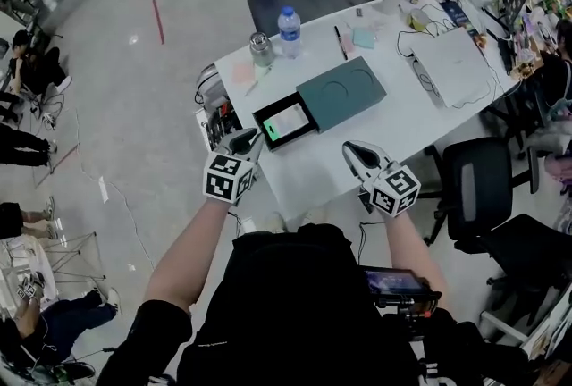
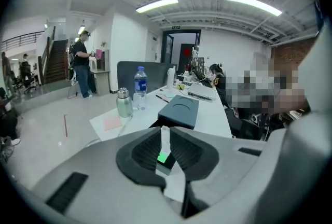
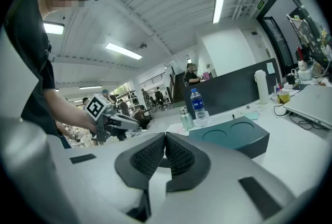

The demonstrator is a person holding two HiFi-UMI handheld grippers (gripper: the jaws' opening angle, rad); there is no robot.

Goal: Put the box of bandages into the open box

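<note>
Around the open box we see its teal lid lying against the far end. Beyond it stand a water bottle and a steel flask, with a pink note and a pen nearby. A closed laptop lies to the right.

The box of bandages lies inside the open box. Our left gripper is just beside the box's near corner, its jaws drawn close with a thin gap and pinching nothing. Our right gripper hangs over bare tabletop, its jaws pressed together and empty.

The table is white. It stands on a pale glossy floor in an open office, with a black chair at its right.
</note>
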